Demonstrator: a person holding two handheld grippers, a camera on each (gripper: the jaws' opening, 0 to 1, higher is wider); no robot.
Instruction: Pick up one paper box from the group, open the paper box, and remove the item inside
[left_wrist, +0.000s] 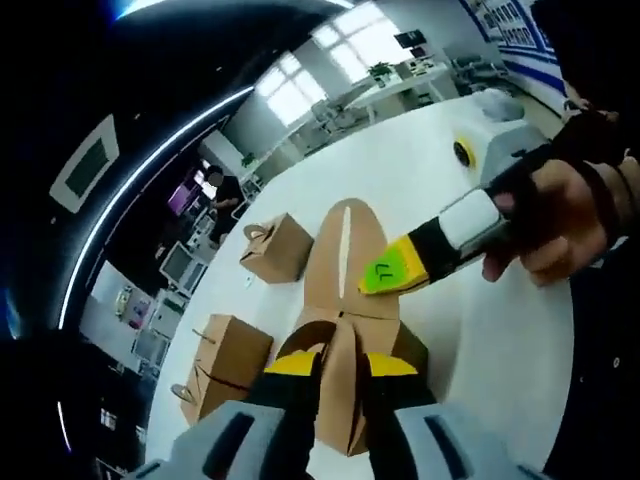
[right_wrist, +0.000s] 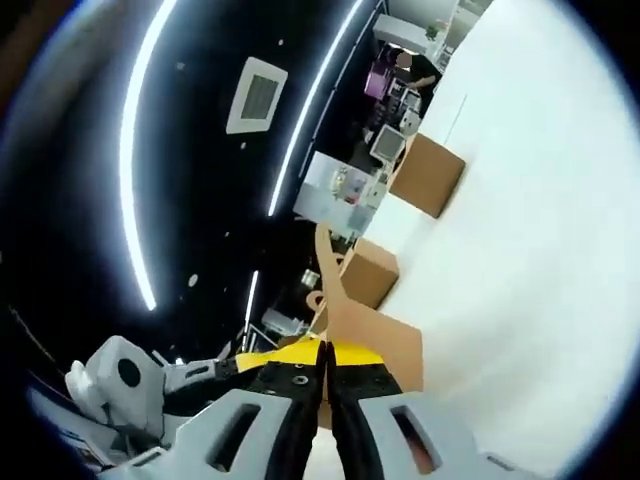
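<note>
Gripping paper box (left_wrist: 345, 330), both claws.

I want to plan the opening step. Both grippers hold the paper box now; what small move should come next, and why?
Probably draw the right gripper slowly away from the left gripper, so the flap folds back. The left clamps the paper box; the right pinches its long flap, and no item shows yet.

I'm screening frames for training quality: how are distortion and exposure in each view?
Left gripper view: strong fisheye bends the white table edge; windows blow out; brown paper box stays sharp. Right gripper view: heavily rolled, table glaring white, ceiling lights stretched into arcs.
</note>
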